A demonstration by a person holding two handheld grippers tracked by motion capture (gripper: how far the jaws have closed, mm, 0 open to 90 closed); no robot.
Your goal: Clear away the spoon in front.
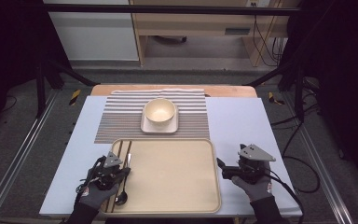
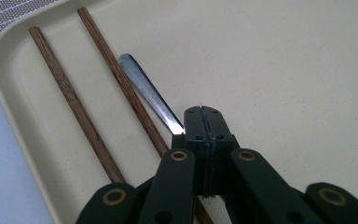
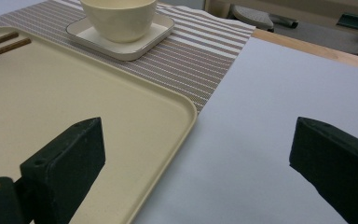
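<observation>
Left gripper (image 2: 203,111): clenched on spoon (image 2: 145,91) handle, tray (image 1: 177,177) at 9 o'clock, beside chopsticks (image 2: 70,100). Right gripper (image 3: 196,163): released, over bench (image 1: 242,121) at 3 o'clock.

Both hands wear grey knit gloves with dark cuffs and a small red mark. The left claw (image 1: 119,169) and right claw (image 1: 222,169), flanking the tray (image 1: 214,186), are matte black with brass-ringed pivots, grey three-cornered top plates and trailing black cables.
</observation>
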